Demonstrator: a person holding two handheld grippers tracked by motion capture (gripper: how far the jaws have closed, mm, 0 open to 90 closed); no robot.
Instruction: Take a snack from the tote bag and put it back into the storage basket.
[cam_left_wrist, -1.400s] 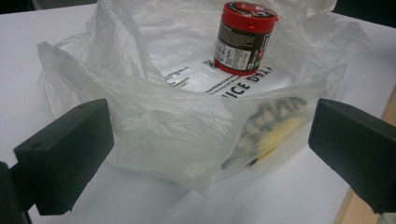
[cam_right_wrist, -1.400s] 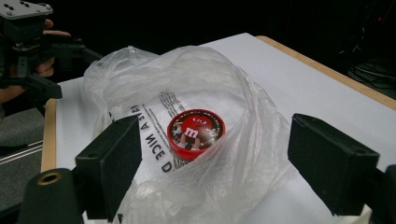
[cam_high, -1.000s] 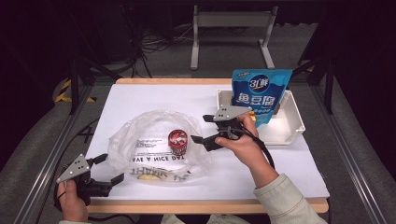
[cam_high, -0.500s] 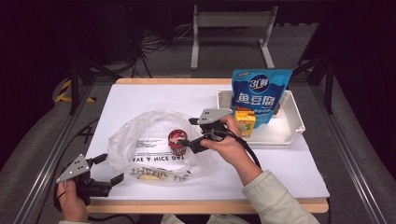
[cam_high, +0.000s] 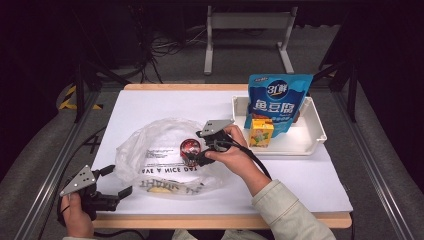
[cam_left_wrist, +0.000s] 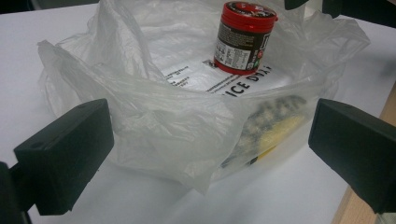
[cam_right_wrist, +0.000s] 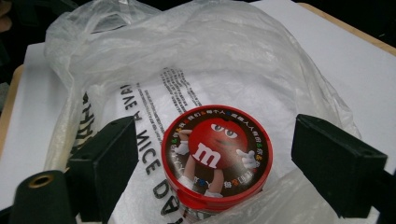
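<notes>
Jaws of your right gripper (cam_right_wrist: 212, 161) stand apart either side of the red tin (cam_right_wrist: 217, 156) — not touching; your left gripper (cam_left_wrist: 210, 154), also apart, faces the plastic bag (cam_left_wrist: 177, 121).

**Can upright on the bag at frame centre**

In the high view the can (cam_high: 190, 150) stands on the plastic bag (cam_high: 145, 150), centre-left. The right gripper (cam_high: 200, 150) is just right of it, the left gripper (cam_high: 112, 182) at lower left. The tray (cam_high: 315, 135) sits right, pouch (cam_high: 277, 102) behind carton (cam_high: 261, 134). Something, perhaps a packet (cam_left_wrist: 275, 128), lies inside the bag.
</notes>
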